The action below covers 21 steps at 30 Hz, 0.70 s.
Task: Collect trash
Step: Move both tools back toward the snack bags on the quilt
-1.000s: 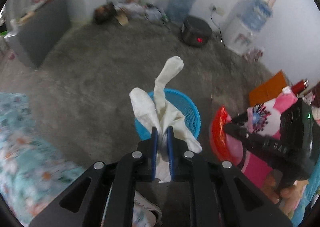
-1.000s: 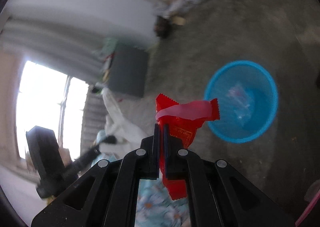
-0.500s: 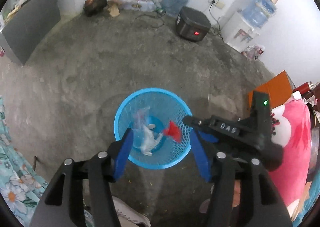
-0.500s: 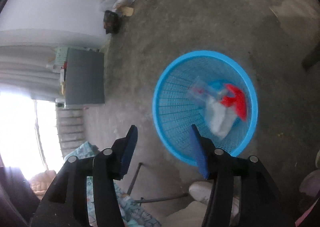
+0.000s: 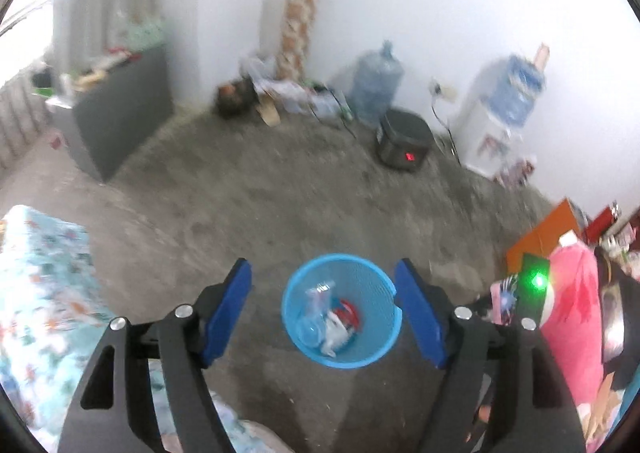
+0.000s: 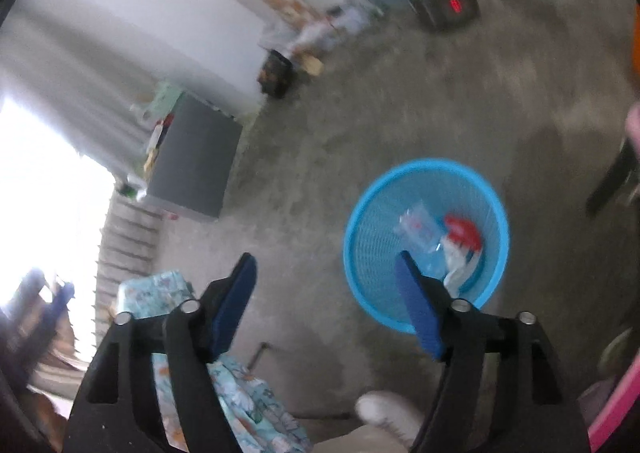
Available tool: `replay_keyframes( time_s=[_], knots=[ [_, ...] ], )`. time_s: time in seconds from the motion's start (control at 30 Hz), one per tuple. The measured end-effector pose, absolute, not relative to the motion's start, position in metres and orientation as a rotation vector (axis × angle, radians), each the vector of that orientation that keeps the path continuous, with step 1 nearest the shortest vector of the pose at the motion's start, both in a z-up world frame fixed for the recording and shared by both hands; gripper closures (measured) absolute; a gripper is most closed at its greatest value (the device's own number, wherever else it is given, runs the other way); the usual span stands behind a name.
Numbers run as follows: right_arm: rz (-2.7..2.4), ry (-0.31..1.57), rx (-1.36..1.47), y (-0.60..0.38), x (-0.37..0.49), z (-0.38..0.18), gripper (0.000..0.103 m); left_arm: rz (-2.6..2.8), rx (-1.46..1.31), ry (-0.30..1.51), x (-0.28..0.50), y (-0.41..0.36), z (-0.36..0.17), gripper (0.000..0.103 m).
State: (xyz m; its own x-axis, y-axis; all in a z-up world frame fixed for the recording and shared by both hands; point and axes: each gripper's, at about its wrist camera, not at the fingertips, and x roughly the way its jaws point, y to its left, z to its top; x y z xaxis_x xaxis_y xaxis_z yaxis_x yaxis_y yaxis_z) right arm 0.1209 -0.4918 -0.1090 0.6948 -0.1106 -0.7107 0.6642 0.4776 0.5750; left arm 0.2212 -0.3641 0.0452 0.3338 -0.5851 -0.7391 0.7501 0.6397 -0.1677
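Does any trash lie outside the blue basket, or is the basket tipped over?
Nothing stands out. The round blue mesh basket stands upright on the grey floor, with the red wrapper, white tissue and clear plastic bag inside. No litter shows on the floor beside it.

— How does the left gripper (image 5: 322,307) stand?

— It points steeply down, its jaws spread wide and opening further, with nothing gripped between the blue pads (image 5: 228,309).

— And the right gripper (image 6: 324,301)?

— Much the same: tilted downward, jaws parting, the pads (image 6: 418,313) bare and pressing on nothing.

— Can one gripper be seen from the other's camera?

— In the left wrist view a dark body with a green light (image 5: 536,281) shows at the right; it is probably the right gripper, though blur makes that uncertain.
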Motion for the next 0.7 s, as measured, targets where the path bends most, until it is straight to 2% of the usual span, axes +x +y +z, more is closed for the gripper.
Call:
replay_keyframes(
  time_s=[0.13,0.23,0.33,0.53,0.7],
  knots=[
    [-0.53,0.62,0.762,-0.45,0.126,-0.062,0.014,-0.817,0.181,0.805,0.218,-0.309,0.083,0.021],
    [-0.53,0.582,0.615,-0.419,0.127,-0.026,0.008,-0.756,0.162,0.746,0.212,-0.261,0.111,0.012],
    [-0.49,0.534,0.513,-0.39,0.126,0.001,0.008,-0.695,0.138,0.677,0.201,-0.206,0.139,0.006],
    [-0.407,0.465,0.513,-0.348,0.115,0.023,0.008,-0.544,0.091,0.57,0.173,-0.106,0.164,0.006],
    [-0.406,0.352,0.315,-0.3,0.104,0.042,0.008,-0.448,-0.029,0.562,0.153,-0.015,0.168,0.006]
  ],
)
